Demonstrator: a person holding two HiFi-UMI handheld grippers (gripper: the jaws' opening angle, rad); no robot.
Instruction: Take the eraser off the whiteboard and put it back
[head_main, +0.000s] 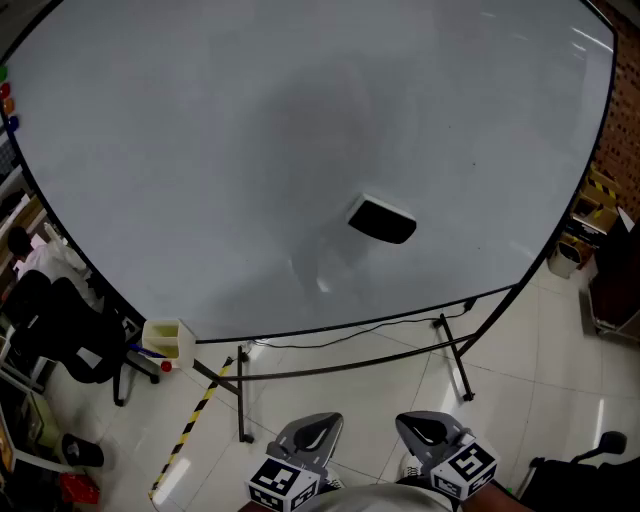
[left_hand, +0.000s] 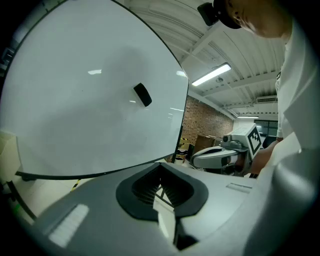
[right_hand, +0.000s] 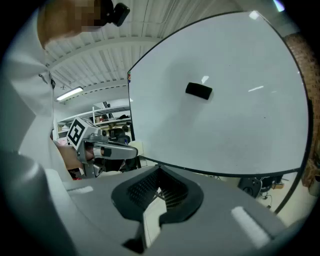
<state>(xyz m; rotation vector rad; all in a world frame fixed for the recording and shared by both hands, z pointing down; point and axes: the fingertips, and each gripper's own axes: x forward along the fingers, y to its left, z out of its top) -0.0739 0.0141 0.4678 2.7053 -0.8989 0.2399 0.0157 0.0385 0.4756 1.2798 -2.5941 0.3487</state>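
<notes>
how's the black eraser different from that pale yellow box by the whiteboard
The eraser is black; the box is pale yellow. The eraser sits flat on the whiteboard, well inside its frame; the box sits at its lower left corner, at the edge. Both are small beside the board.

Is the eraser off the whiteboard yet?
No, the eraser sits on the whiteboard, a little right of its middle in the head view.

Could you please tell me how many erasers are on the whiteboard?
1. The black eraser sits on the whiteboard, right of centre and toward its lower edge in the head view. No other is visible.
</notes>
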